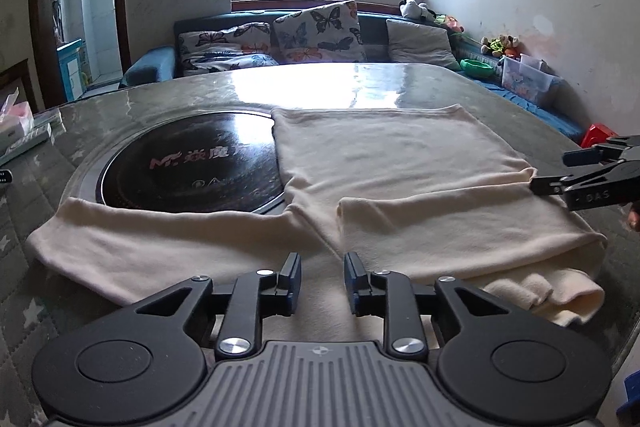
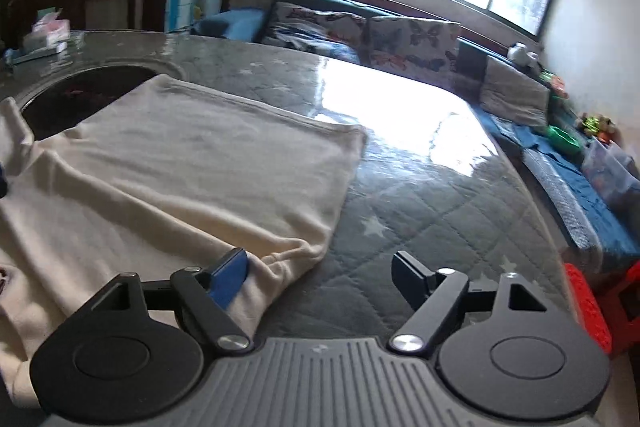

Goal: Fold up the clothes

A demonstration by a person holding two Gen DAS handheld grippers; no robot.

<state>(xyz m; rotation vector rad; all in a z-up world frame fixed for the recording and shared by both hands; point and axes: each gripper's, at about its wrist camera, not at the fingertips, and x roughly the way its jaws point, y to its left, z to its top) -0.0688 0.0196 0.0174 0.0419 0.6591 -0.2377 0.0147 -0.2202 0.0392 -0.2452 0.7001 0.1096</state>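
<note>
We are looking at a cream long-sleeved top (image 1: 392, 155) lying flat on the glass-covered quilted table (image 1: 168, 95), partly covering the round black induction cooktop (image 1: 192, 163), with one sleeve folded in across its body. Our left gripper (image 1: 322, 281) is hovering released over the near edge of the garment, grasping nothing. Our right gripper (image 2: 320, 277) is standing wide apart at the garment's corner, its blue-padded finger (image 2: 230, 277) touching the cloth without clenching it.
</note>
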